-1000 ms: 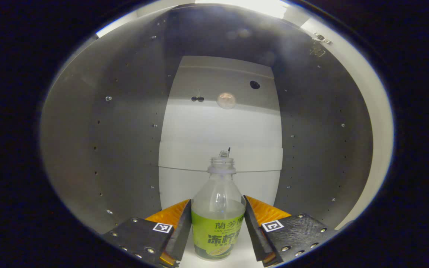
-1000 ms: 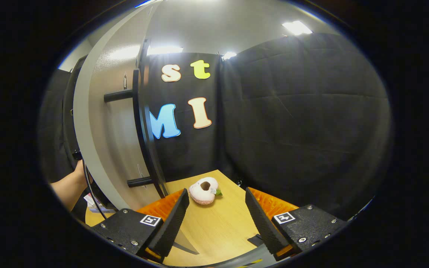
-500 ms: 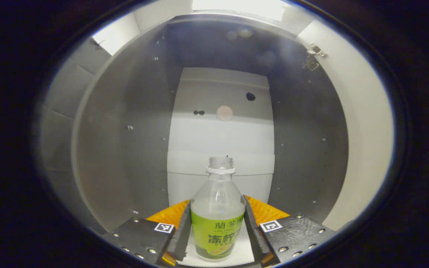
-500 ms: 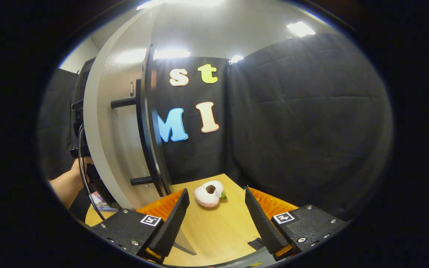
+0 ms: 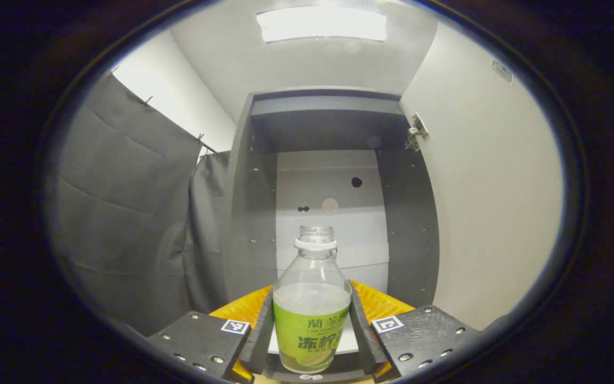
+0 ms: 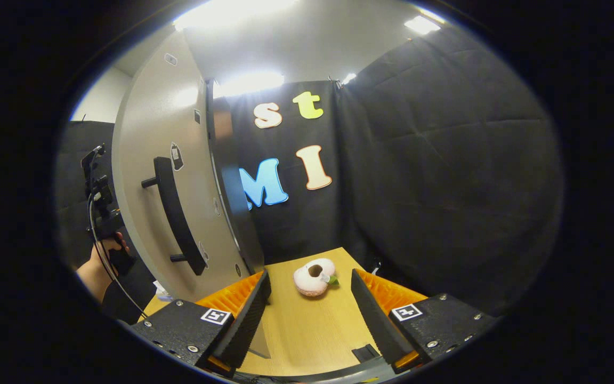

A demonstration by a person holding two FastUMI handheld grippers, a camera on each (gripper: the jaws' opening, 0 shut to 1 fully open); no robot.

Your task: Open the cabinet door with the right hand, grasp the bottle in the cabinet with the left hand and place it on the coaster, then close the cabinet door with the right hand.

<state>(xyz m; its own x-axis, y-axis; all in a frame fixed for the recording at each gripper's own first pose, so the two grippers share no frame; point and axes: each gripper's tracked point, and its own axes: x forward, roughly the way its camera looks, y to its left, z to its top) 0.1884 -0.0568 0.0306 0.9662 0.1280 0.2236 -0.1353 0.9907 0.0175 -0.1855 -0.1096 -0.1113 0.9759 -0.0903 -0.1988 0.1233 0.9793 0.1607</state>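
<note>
Left gripper view: left gripper [image 5: 311,325] level, pointing straight at the open cabinet [image 5: 328,202]. Jaws clenched on the bottle [image 5: 312,306], one finger pressing each side of its lower body at the label. Bottle upright, uncapped, clear with pale liquid up to the label's top edge. Label green with light characters; writing not recorded. Bottle sits in front of the cabinet opening, near the camera, the cabinet shelf behind it. Open cabinet door [image 5: 491,202] stands to the right, pale inner face toward the camera, hinge [image 5: 415,132] at its upper left edge. Grey cloth [image 5: 126,213] hangs to the left of the cabinet. Ceiling light [image 5: 320,24] overhead.

Right gripper view: right gripper [image 6: 309,314] low over the wooden surface [image 6: 307,330], jaws released with a wide gap, nothing between them. Cabinet door [image 6: 168,197] to the left, outer face showing a dark bar handle [image 6: 176,216] and small stickers, too small to read. Left of the door, a hand [image 6: 96,266] holds the other gripper's grip, cable trailing down. Far on the surface, a pink plush ring-shaped toy [image 6: 315,277] with a small green leaf.
</note>
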